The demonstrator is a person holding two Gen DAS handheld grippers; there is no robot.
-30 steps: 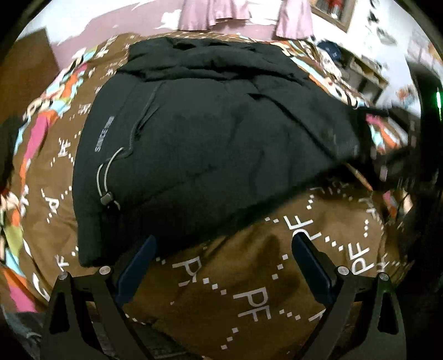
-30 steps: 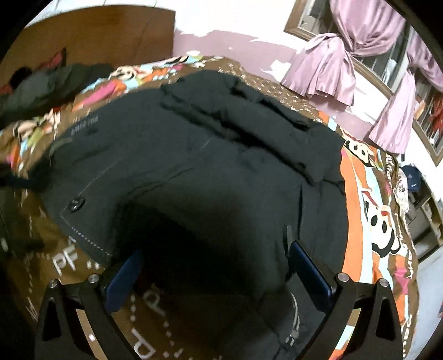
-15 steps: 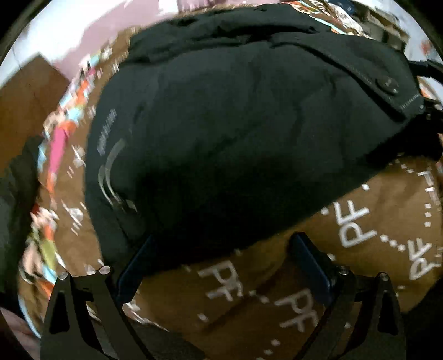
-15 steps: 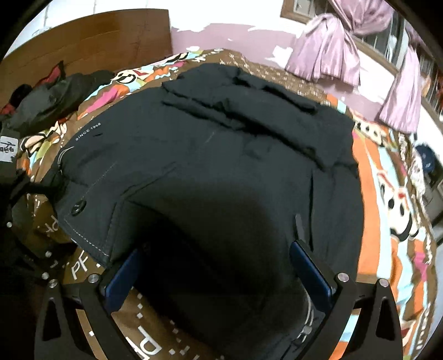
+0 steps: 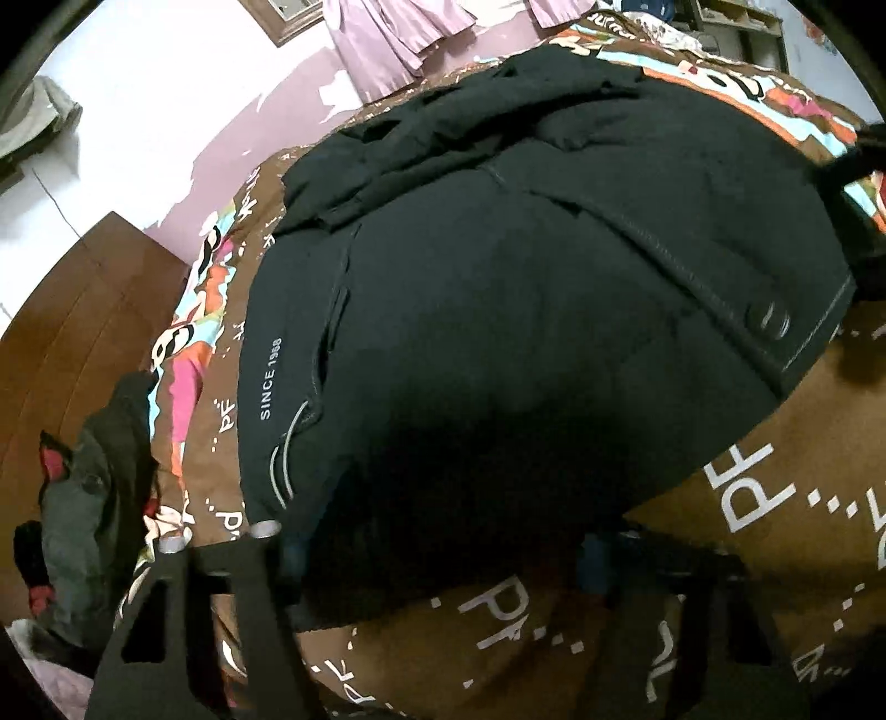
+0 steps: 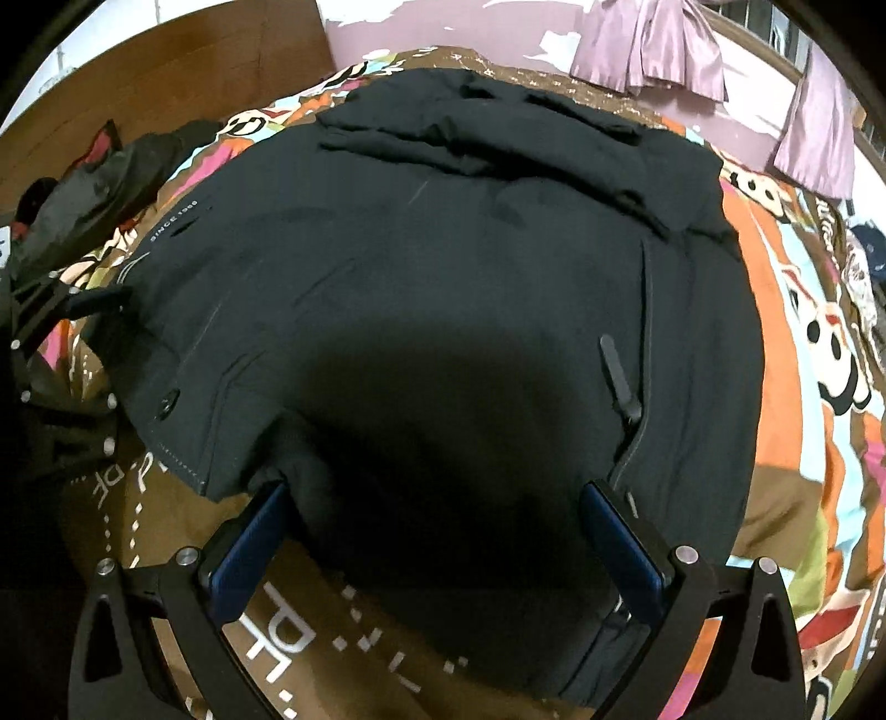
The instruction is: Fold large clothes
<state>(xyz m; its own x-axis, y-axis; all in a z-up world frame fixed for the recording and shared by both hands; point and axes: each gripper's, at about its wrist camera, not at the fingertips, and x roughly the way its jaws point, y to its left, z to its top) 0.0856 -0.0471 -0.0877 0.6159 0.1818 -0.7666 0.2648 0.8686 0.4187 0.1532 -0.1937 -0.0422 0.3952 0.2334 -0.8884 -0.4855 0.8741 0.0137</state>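
Note:
A large black jacket (image 5: 526, 310) lies spread on a bed, hem toward me, with white "SINCE 1988" lettering on its left side; it also shows in the right wrist view (image 6: 443, 288). My left gripper (image 5: 437, 559) is open at the jacket's left hem corner, the dark hem edge lying between its jaws. My right gripper (image 6: 437, 531) is open, its blue pads astride the right part of the hem. The left gripper shows at the left edge of the right wrist view (image 6: 61, 343).
The bed has a brown bedspread (image 5: 775, 526) with white "PF" lettering and colourful cartoon prints (image 6: 819, 343). A dark heap of other clothes (image 5: 94, 498) lies at the bed's left. A wooden headboard (image 6: 166, 77) and pink curtains (image 6: 653, 44) stand behind.
Both grippers have moved in toward the jacket's hem. The left one has swung left and tilted, so the hem now lies between its jaws. The jacket has not moved.

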